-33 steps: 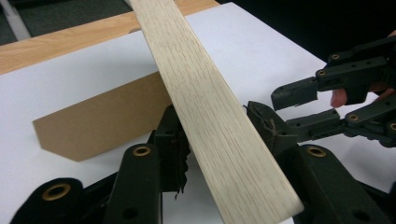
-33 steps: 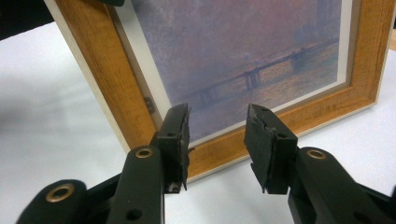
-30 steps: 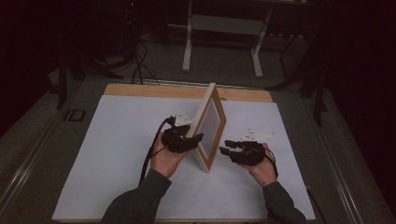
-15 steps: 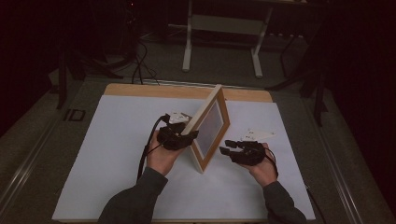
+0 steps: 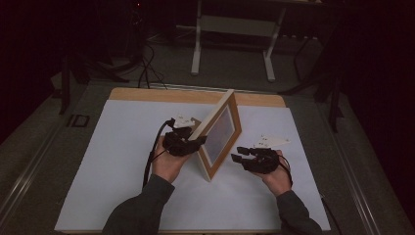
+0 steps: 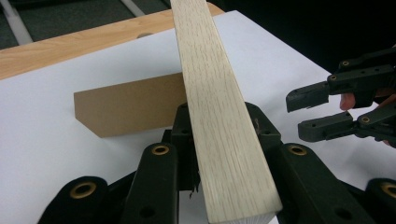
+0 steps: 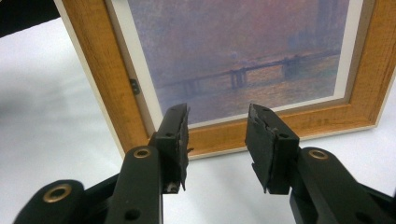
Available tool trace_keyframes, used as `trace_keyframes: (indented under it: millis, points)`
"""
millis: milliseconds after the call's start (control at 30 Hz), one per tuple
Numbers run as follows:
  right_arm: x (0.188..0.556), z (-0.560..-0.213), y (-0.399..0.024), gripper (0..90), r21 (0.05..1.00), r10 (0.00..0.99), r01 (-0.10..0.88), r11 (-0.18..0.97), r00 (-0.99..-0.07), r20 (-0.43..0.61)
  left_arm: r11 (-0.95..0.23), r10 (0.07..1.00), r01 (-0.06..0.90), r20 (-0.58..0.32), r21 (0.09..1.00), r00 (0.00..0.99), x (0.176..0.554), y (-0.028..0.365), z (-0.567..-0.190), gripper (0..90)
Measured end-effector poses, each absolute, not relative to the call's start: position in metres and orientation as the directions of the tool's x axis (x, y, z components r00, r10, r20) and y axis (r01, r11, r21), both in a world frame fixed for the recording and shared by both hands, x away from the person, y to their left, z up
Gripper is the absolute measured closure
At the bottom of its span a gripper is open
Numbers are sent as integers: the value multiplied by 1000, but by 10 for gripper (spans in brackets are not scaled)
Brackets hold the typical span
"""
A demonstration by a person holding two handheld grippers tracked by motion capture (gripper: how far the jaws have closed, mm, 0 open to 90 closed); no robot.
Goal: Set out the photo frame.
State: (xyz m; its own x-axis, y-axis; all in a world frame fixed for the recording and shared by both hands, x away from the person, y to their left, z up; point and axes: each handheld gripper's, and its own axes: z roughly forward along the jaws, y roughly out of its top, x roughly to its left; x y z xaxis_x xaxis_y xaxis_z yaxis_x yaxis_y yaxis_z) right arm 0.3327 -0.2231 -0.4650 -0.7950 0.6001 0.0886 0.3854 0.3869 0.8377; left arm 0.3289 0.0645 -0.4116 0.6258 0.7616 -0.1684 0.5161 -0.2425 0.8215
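A wood-framed picture (image 5: 218,134) of a bridge at dusk stands upright on the white sheet (image 5: 117,161), propped by its brown cardboard back stand (image 6: 130,105). My left gripper (image 5: 195,142) reaches in from behind it. Its jaws have just been closing and now press on both sides of the pale side rail (image 6: 219,116), so it is shut on the frame. My right gripper (image 5: 237,154) hovers open just in front of the picture face (image 7: 233,56). Nothing lies between its fingertips (image 7: 177,126), and it also shows off to the right as the right gripper (image 6: 299,112).
The white sheet covers a wooden tabletop whose bare strip (image 5: 147,94) runs along the far edge. Beyond the table, a white metal stand (image 5: 198,49) and dark cables (image 5: 147,68) sit on the floor. White sheet lies open to the left and in front of both hands.
My left gripper shifted slightly left and closed on the frame's side rail. The frame turned a little, its face showing more. The right hand kept still.
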Motion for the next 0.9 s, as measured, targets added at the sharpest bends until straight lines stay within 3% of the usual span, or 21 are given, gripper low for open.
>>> trace_keyframes:
  millis: [900]
  points:
    - [333, -463, -224, 578, 839, 602, 381, 388, -794, 82, -230, 715, 502, -205, 833, 668, 337, 83, -413, 736]
